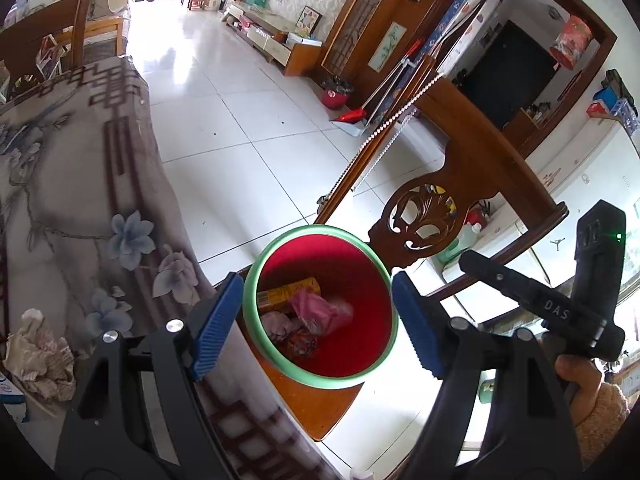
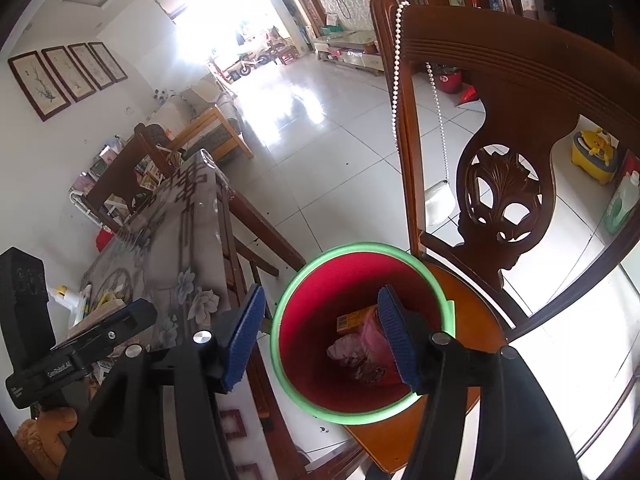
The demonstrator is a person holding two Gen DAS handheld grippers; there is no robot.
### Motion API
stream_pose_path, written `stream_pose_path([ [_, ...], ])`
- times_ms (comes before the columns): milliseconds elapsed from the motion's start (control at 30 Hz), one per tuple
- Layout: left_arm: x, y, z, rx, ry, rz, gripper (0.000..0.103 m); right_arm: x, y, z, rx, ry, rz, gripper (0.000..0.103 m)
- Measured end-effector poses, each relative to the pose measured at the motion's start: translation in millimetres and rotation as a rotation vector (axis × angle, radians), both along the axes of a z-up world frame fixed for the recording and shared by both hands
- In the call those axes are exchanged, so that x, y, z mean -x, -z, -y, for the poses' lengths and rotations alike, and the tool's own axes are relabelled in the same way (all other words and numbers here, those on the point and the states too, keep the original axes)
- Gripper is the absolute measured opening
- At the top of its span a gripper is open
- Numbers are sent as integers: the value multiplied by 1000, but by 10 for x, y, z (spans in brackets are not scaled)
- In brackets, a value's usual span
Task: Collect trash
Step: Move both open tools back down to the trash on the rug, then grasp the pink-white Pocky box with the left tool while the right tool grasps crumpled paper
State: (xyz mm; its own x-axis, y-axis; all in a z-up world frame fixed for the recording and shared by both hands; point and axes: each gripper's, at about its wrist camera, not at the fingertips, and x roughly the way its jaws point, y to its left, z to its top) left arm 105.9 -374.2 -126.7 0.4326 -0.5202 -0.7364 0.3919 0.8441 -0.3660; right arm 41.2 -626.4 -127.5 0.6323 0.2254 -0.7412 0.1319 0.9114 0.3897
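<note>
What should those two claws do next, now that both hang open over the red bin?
Probably swing the left claw back to the crumpled tissue on the table. Both claws are open and empty above the bin, which already holds wrappers; that tissue is trash not yet collected.

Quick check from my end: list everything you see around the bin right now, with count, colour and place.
Round bin: one, red with green rim, on the chair seat.
Trash in bin: yellow box, pink plastic bag, crumpled wrappers, at the bottom.
Carved wooden chair: one, brown, behind the bin.
Bead string: one, white, hanging on the chair back.
Table with floral cloth: one, grey, left of the bin.
Crumpled tissue: one, off-white, on the table.
Left tool: blue pads, open, empty, over the bin.
Right tool: blue pads, open, empty, over the bin.
</note>
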Motion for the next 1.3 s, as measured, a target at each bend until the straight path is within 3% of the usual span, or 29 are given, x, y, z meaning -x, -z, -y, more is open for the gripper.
stream_pose_path([
  [200, 124, -63, -226, 7, -11, 28, 74, 58, -34, -239, 5, -19, -2, 58],
  [500, 300, -136, -1097, 0, -97, 66, 74, 54, -27, -934, 22, -88, -16, 58],
  [600, 275, -186, -1490, -79, -101, 103, 74, 55, -33, -1284, 20, -119, -26, 58],
  [767, -81, -257, -2250, -317, -79, 148, 74, 118, -78, -1873, 26, -180, -16, 58],
  [900, -534, -21, -2732, -445, -25, 14, 74, 204, -86, -2197, 26, -192, -14, 58],
  [1033, -815, 327, -2933, -563, 58, -85, 74, 294, -59, -2438, 10, -174, -18, 58],
  [1133, -938, 578, -3040, -557, 112, -190, 73, 373, -55, -2615, 9, -162, -20, 58],
  [1200, -978, 757, -3072, -533, 147, -264, 64, 419, -62, -2680, 10, -155, -22, 58],
  [1267, -978, 853, -3111, -526, 153, -283, 46, 450, -65, -2756, 16, -149, -27, 58],
  [1300, -963, 862, -3146, -502, 143, -279, 46, 462, -71, -2792, 19, -148, -29, 58],
])
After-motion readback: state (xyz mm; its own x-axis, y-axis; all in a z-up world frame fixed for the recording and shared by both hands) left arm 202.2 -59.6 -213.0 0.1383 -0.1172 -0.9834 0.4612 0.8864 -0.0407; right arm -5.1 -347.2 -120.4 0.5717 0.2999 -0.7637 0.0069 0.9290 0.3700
